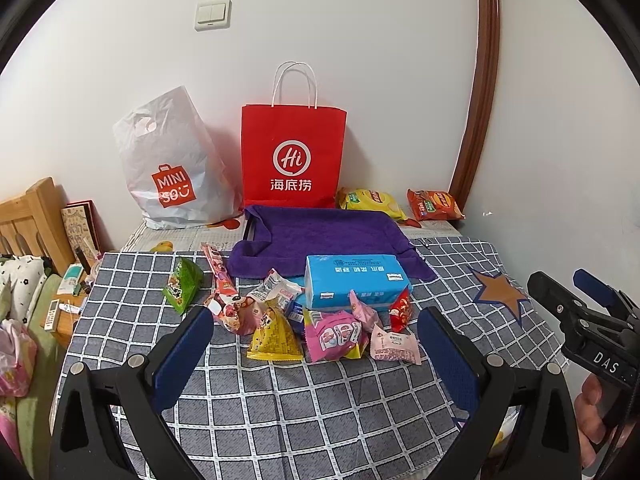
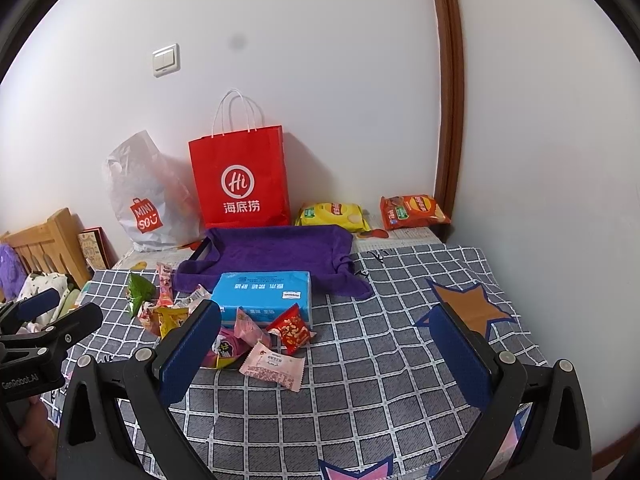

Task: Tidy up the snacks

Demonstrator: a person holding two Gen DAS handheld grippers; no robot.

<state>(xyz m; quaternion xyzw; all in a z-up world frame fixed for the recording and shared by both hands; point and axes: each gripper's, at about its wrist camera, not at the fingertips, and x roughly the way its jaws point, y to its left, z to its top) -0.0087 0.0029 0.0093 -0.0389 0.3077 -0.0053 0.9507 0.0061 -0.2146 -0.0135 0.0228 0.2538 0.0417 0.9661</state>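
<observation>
While both tools hang over the near edge of the desk [image 1: 280,412], nothing is taken yet. The left tool [image 1: 316,344] has its two blue pads wide apart and empty, and the right tool [image 2: 326,346] is the same, spread and holding nothing.

The snacks lie in a loose heap in the middle of the checked cloth, in front of a blue tissue pack [image 1: 354,280]. I see a yellow triangular packet [image 1: 274,338], a pink puffed packet [image 1: 336,336], a pale pink flat sachet [image 2: 274,366], a small red packet [image 2: 292,328] and a green packet [image 1: 182,284] a little apart to the left. Two chip bags, yellow [image 2: 332,215] and orange [image 2: 414,211], lie far back by the wall, beside the red paper bag [image 1: 292,156].

These small packets look very light, soft and filled with air, and their foil is probably slippery. I think it is better to pinch a crimped end seam or a corner, not the swollen middle, because the contents may crush. The flat sachet lies close to the cloth, so its raised edge seems the best place. The chip bags are fragile and need a gentle hold at the top seam.
</observation>
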